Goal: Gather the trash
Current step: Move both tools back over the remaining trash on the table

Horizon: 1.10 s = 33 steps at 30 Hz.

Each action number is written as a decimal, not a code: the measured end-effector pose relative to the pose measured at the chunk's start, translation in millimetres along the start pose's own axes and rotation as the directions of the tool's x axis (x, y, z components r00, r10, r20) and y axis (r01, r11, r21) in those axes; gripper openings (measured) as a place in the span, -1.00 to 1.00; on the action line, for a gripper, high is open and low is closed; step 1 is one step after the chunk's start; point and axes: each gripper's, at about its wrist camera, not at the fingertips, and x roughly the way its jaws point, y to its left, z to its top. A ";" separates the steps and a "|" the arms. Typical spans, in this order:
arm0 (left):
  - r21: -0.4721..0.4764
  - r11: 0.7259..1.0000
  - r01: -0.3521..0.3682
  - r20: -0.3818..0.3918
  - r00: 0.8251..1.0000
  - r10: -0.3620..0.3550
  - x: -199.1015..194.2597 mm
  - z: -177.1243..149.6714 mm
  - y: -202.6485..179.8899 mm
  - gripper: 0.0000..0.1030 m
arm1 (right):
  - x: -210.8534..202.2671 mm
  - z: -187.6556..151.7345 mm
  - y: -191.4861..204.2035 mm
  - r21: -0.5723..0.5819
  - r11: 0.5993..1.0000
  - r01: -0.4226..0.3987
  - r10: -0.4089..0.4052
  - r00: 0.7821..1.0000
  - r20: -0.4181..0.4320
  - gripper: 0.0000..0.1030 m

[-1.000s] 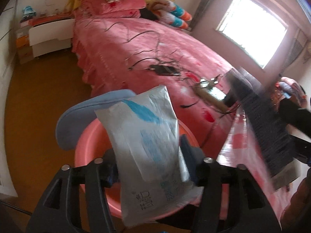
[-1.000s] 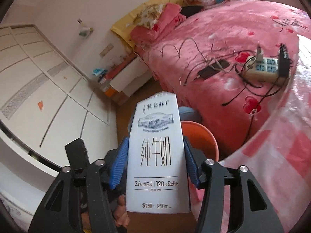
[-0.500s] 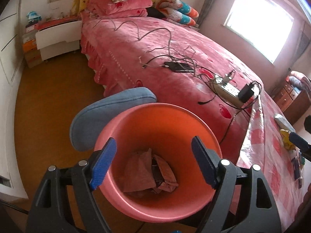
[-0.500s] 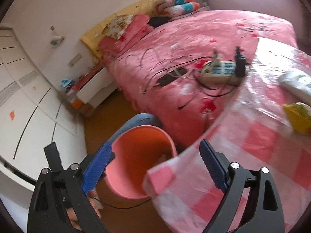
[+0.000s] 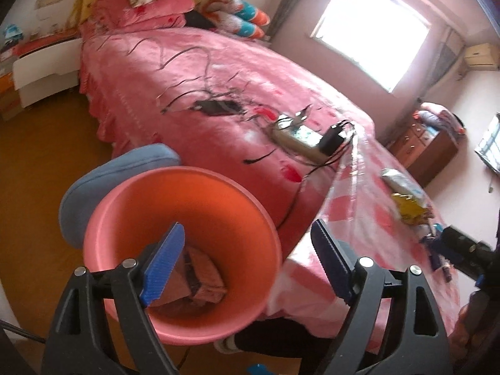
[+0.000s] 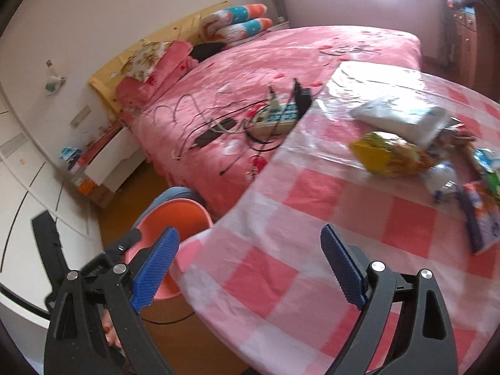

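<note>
bin (image 5: 175,193) trash blurred (half behind left tongs (image 5: 247,262))

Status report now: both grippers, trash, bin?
Left gripper open, empty, over pink bin. Right gripper open, empty. Wrappers remain on checked table.

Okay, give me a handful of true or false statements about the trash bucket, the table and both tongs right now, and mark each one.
1. Both the left tongs and the right tongs are empty. True.
2. The pink bucket is empty. False: crumpled trash lies at its bottom.
3. A yellow snack bag lies on the checkered tablecloth. True.
4. The power strip sits on the table. False: it lies on the pink bed.
</note>
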 end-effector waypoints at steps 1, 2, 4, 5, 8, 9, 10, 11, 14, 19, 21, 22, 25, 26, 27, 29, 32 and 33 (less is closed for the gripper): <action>0.012 1.000 0.010 0.008 1.000 -0.010 -2.1 0.9 -5.5 0.64 | -4.0 -2.5 -3.1 0.005 1.000 0.006 -0.006 1.000 0.004 0.77; 0.020 1.000 0.017 0.010 1.000 -0.017 -2.7 2.2 -9.1 0.65 | -6.5 -3.7 -4.0 0.007 1.000 0.012 -0.012 1.000 0.007 0.77; 0.042 0.999 0.027 0.013 1.000 -0.028 -4.5 3.3 -18.0 0.65 | -12.8 -7.1 -7.7 0.010 1.000 0.029 -0.029 0.999 0.013 0.77; 0.056 0.998 0.034 0.015 0.999 -0.035 -5.9 3.9 -22.3 0.65 | -16.1 -8.9 -8.6 0.012 0.999 0.034 -0.034 0.999 0.017 0.77; 0.091 0.994 0.051 0.005 0.999 -0.052 -8.1 4.8 -36.1 0.65 | -25.6 -13.7 -14.7 0.024 0.998 0.052 -0.052 0.998 0.021 0.77; 0.102 0.993 0.060 0.003 0.998 -0.060 -10.3 5.1 -40.8 0.65 | -29.1 -15.3 -17.4 0.027 0.998 0.057 -0.058 0.998 0.023 0.77; 0.110 0.992 0.063 0.003 0.998 -0.064 -12.1 5.7 -45.3 0.65 | -31.9 -16.7 -18.5 0.029 0.998 0.063 -0.064 0.998 0.025 0.77; 0.115 0.991 0.067 0.004 0.998 -0.068 -14.8 5.2 -47.9 0.65 | -35.3 -18.1 -21.3 0.031 0.997 0.068 -0.068 0.997 0.028 0.77; 0.143 0.986 0.082 -0.007 0.997 -0.082 -18.7 7.0 -62.7 0.65 | -45.6 -20.6 -29.9 0.043 0.995 0.086 -0.088 0.996 0.036 0.77; 0.180 0.978 0.109 -0.029 0.994 -0.106 -23.5 4.8 -90.4 0.65 | -65.5 -27.4 -52.1 0.078 0.990 0.114 -0.119 0.991 0.054 0.77; 0.199 0.973 0.118 -0.037 0.993 -0.113 -24.6 2.7 -101.6 0.65 | -73.7 -31.2 -63.7 0.102 0.987 0.120 -0.127 0.990 0.061 0.77; 0.216 0.968 0.126 -0.045 0.992 -0.119 -25.3 0.6 -110.3 0.65 | -77.6 -33.0 -69.5 0.115 0.986 0.123 -0.131 0.989 0.066 0.77; 0.255 0.956 0.142 -0.059 0.990 -0.131 -27.3 -4.5 -129.3 0.65 | -88.8 -37.7 -86.3 0.147 0.981 0.128 -0.140 0.987 0.076 0.77; 0.269 0.952 0.148 -0.062 0.989 -0.136 -28.8 -6.3 -136.5 0.65 | -92.4 -39.6 -91.5 0.156 0.979 0.132 -0.146 0.986 0.081 0.77; 0.281 0.947 0.154 -0.066 0.988 -0.141 -30.2 -7.6 -142.7 0.65 | -96.0 -41.1 -96.2 0.164 0.977 0.137 -0.152 0.985 0.084 0.77; 0.313 0.935 0.169 -0.074 0.985 -0.153 -32.6 -10.9 -159.2 0.65 | -103.5 -43.5 -107.3 0.180 0.973 0.148 -0.165 0.982 0.088 0.77; 0.348 0.919 0.184 -0.076 0.983 -0.167 -34.5 -14.1 -180.5 0.66 | -114.8 -44.5 -121.4 0.193 0.967 0.164 -0.187 0.977 0.102 0.77; 0.360 0.913 0.190 -0.080 0.982 -0.173 -34.1 -14.8 -188.9 0.66 | -119.0 -44.2 -126.4 0.195 0.966 0.171 -0.195 0.975 0.110 0.77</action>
